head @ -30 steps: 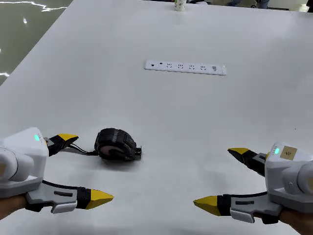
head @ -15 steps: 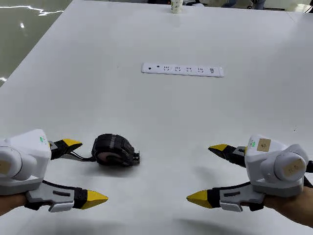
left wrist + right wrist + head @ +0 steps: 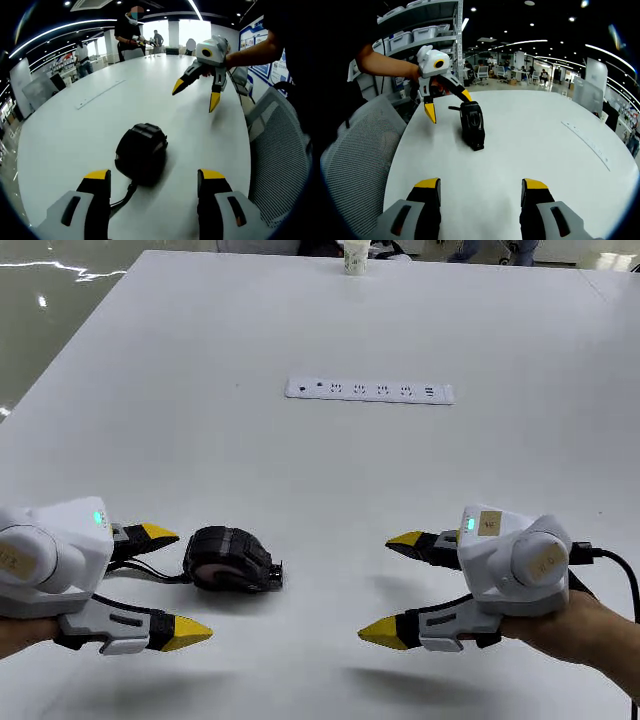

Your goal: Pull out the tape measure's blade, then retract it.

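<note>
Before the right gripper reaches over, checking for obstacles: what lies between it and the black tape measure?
Nothing: bare white table separates the right gripper from the black tape measure, in the head view.

No legible text anywhere. On the right gripper [image 3: 376, 588] housing, behind its fingers, a tan sticker [image 3: 489, 523]: print too small to read. On the left gripper [image 3: 192, 582] body, behind its fingers, a round sticker [image 3: 14, 560]: same. Far beyond the left fingertips, a blue wall board [image 3: 250, 31]: blurred. The tape measure [image 3: 228, 559] case, just ahead of the left fingers: no readable marking.
</note>
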A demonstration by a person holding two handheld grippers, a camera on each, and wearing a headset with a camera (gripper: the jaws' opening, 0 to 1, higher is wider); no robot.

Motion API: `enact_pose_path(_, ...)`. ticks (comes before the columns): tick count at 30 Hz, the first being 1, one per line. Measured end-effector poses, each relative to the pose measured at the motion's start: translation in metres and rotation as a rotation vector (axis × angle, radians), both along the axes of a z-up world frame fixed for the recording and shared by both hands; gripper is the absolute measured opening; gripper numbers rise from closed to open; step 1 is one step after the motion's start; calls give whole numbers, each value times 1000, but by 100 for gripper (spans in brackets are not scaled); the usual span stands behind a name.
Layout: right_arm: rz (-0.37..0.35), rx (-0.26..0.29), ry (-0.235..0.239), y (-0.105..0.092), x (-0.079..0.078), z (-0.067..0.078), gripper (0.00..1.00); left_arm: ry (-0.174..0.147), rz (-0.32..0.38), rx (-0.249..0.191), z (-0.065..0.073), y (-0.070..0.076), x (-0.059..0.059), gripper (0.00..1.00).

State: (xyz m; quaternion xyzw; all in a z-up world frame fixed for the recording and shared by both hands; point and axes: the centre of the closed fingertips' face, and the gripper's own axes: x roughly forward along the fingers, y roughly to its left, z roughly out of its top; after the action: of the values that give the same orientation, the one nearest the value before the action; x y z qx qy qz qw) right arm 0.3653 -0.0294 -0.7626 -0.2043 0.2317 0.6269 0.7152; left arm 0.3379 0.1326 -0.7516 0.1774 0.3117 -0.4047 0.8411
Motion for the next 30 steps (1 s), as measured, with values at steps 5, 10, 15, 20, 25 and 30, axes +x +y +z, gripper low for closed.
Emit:
enact_pose_path(5, 52, -11, -8, 15, 2, -3, 59, 7, -36, 17, -2, 0, 7, 62)
enact_pose_path(10, 99, -9, -15, 30, 3, -4, 52, -7, -74, 32, -1, 1, 16, 56)
enact_pose_path(15, 147, -15, -37, 44, 5, -6, 45, -5, -114, 47, 0, 1, 24, 51)
enact_pose_path(20, 205, -35, -58, 55, 5, -11, 38, 2, -171, 76, -1, 0, 25, 46)
enact_pose_path(25, 255, -58, -70, 65, 5, -16, 32, 12, -211, 101, -4, 0, 26, 43)
enact_pose_path(30, 281, -67, -69, 77, 8, -20, 27, 30, -261, 123, -7, -2, 25, 39)
